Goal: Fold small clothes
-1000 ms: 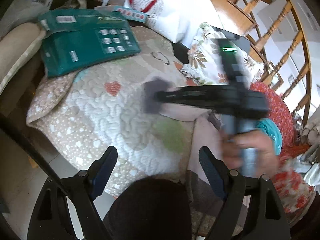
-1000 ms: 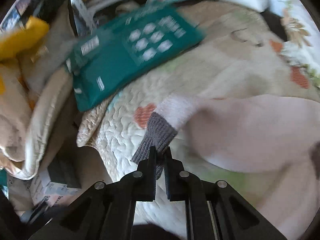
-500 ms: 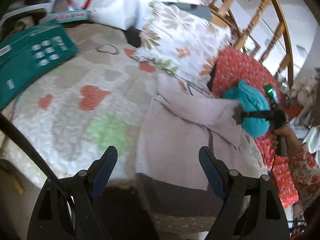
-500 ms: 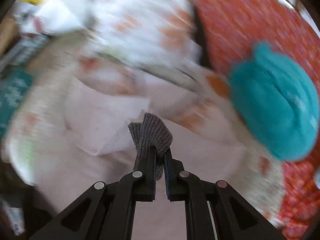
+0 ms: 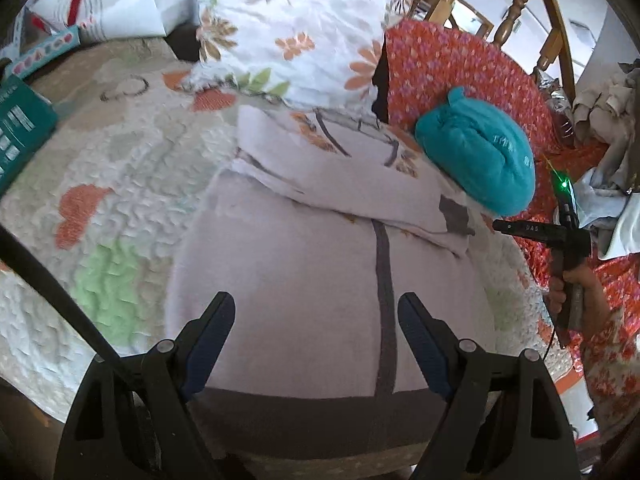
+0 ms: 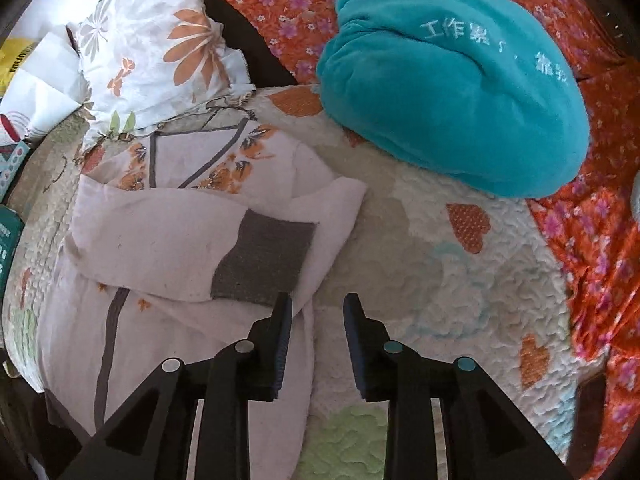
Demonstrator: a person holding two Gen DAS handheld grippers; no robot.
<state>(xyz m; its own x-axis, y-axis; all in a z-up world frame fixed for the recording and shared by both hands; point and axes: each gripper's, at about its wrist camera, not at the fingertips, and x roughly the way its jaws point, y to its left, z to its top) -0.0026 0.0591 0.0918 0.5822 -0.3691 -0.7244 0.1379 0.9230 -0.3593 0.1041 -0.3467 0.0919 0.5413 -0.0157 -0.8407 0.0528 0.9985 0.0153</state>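
A small pale pink garment [image 5: 312,264] with grey trim and orange flowers lies flat on the quilted bed cover [image 5: 132,184]. One sleeve is folded across its chest, its grey cuff [image 6: 264,258] lying flat. My left gripper [image 5: 316,340] is open and empty above the garment's lower part. My right gripper [image 6: 316,328] is open and empty just beside the cuff, over the garment's right edge [image 6: 320,280]. The right gripper also shows in the left wrist view [image 5: 500,226], just right of the cuff [image 5: 454,216].
A teal plush cushion [image 6: 452,88] lies right of the garment on an orange flowered cloth [image 6: 592,220]. A flowered white pillow [image 5: 292,28] lies behind the garment. A teal box [image 5: 20,128] sits at the left. Wooden railing [image 5: 508,12] stands at the back.
My right gripper carried the sleeve by its grey cuff across the garment to the right, then opened and let it go. The left gripper moved right over the garment.
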